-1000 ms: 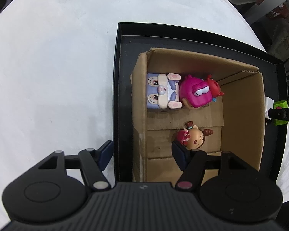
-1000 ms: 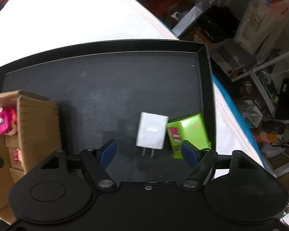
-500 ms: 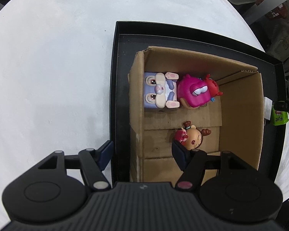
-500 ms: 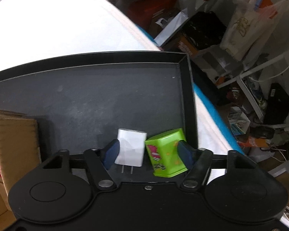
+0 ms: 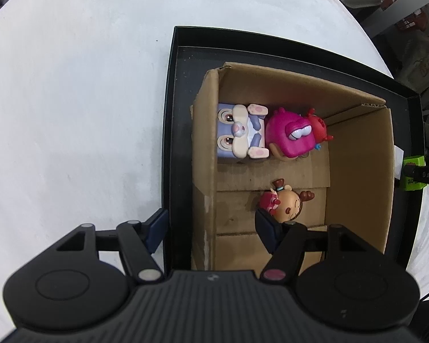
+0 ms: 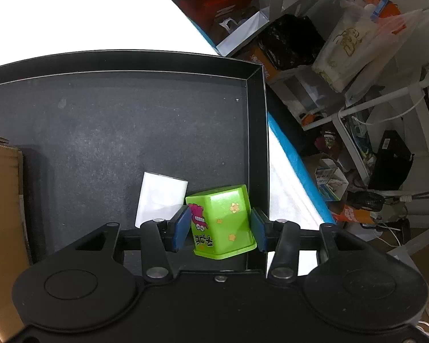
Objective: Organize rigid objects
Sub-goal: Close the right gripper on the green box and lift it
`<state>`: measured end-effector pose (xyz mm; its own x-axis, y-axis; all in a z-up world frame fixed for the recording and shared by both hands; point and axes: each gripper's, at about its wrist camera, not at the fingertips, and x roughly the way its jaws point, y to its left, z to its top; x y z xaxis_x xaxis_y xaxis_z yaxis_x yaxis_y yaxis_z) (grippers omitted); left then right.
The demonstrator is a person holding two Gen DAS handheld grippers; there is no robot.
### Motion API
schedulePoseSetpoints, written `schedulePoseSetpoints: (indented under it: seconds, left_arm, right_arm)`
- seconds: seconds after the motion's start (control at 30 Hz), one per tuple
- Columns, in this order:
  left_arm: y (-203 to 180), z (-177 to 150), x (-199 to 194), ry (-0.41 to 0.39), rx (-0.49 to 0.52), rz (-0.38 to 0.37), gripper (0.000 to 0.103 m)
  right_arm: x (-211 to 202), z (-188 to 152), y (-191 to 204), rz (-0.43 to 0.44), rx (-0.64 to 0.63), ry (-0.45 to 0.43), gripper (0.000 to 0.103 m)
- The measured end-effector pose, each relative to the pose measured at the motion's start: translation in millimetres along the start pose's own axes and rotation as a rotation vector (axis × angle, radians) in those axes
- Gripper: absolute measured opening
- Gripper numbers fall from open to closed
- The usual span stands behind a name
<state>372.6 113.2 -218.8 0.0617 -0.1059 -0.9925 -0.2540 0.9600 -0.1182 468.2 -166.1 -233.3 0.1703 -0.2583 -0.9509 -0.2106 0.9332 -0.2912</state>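
A green toy box [image 6: 223, 223] with a pink cartoon and gold stars sits in the right corner of the black tray [image 6: 100, 131]. My right gripper [image 6: 220, 228] has it between its blue pads; the jaws are closing and both pads touch its sides. A white charger [image 6: 160, 197] lies just left of it. My left gripper [image 5: 211, 227] is open and straddles the left wall of the cardboard box [image 5: 357, 148]. In that box lie a purple rabbit block [image 5: 237, 134], a magenta monster [image 5: 289, 137] and a small doll [image 5: 286, 203].
The tray rests on a white round table [image 5: 71, 100]. The green box [image 5: 411, 171] shows past the cardboard box's right wall. Shelves, bags and clutter [image 6: 357, 57] stand beyond the table's right edge.
The right gripper's jaws have closed in from wide apart onto the green box, and the view has tipped toward the tray's right corner. The left gripper has stayed put.
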Motion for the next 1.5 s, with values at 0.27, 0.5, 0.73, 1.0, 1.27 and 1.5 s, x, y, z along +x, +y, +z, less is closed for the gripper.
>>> schedulePoseSetpoints:
  seconds: [0.27,0.5,0.73,1.0,1.27,1.5]
  left_arm:
    - [2,-1,-2,-0.002,0.004,-0.011,0.065]
    - [5,-1,-11,-0.017,0.010,-0.032,0.065]
    - [8,-5,-18,-0.032,0.011,-0.049,0.065]
    - [18,-9,-19,-0.036,-0.004,-0.088,0.065]
    - [24,-12,-24,-0.064,-0.001,-0.105,0.060]
    - [31,-16,-26,-0.074,-0.006,-0.118,0.044]
  right_arm:
    - [-2,-3,10,-0.016,-0.038,0.004,0.047]
    - [-26,-1,16,0.008,-0.040,-0.029,0.046]
    - [-52,0,30,0.026,-0.063,-0.066,0.046]
    - [-70,-2,47,0.021,-0.093,-0.079,0.046]
    - [-99,-2,65,0.028,-0.109,-0.105,0.046]
    - [-126,-2,81,0.030,-0.120,-0.134,0.046]
